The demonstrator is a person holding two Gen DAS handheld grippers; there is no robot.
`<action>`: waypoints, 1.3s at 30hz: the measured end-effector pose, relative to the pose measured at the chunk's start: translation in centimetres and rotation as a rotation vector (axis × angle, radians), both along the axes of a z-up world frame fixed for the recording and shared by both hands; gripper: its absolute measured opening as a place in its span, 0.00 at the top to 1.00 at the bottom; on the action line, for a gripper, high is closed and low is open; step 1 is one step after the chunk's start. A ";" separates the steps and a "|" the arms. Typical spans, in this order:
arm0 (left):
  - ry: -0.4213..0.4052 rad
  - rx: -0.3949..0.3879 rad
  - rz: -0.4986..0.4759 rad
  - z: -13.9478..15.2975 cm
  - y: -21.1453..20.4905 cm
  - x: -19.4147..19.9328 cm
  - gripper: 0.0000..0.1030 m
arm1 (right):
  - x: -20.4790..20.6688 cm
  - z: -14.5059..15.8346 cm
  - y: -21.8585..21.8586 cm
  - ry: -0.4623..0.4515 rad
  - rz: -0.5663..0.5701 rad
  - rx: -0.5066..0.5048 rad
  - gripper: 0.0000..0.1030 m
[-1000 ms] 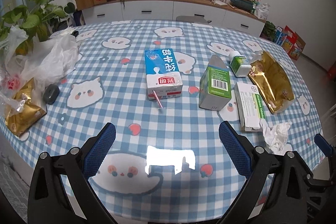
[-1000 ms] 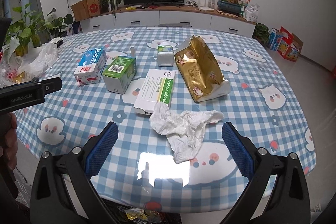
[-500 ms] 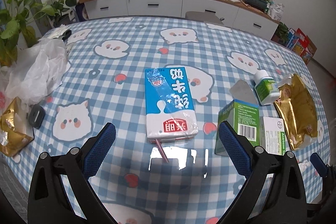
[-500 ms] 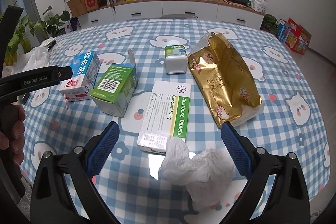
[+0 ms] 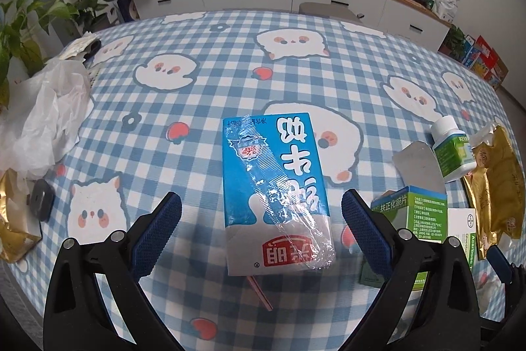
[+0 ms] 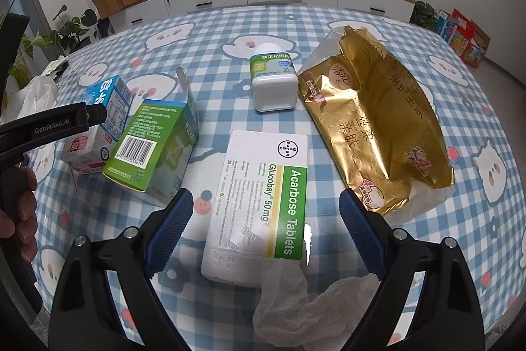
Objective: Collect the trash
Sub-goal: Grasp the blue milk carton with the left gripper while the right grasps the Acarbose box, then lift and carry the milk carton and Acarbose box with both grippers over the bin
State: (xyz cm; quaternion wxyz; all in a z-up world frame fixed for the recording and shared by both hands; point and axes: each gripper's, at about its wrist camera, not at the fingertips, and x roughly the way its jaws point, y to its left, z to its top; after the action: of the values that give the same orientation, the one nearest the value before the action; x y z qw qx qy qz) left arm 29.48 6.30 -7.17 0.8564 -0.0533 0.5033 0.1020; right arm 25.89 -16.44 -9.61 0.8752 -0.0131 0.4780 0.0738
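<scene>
Left claw (image 5: 259, 213) gapes around the milk carton (image 5: 274, 189); right claw (image 6: 263, 211), narrowing, apparently untouching, straddles the tablet box (image 6: 259, 206)

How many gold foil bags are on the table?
2: one large gold foil bag right of the Acarbose tablets box, and a smaller gold foil bag at the table's left edge, partly cropped. More may lie outside both views.
</scene>
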 end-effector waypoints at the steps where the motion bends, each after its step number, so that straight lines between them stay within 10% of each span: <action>1: 0.001 -0.001 -0.002 -0.1 0.0 0.1 0.09 | 0.2 -0.1 0.0 0.006 -0.002 0.001 0.20; 15: 0.054 -0.042 -0.011 -1.9 0.4 0.9 0.40 | 0.8 -1.2 0.9 0.036 0.001 -0.010 0.41; 39: 0.003 -0.022 -0.036 1.4 -0.7 -2.0 0.40 | -0.4 3.0 -0.7 -0.081 -0.040 0.066 0.42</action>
State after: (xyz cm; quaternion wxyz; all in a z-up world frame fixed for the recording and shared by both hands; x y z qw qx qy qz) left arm 27.46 5.62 -5.73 0.8568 -0.0535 0.5065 0.0812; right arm 25.46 -17.15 -6.65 0.8950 0.0223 0.4397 0.0714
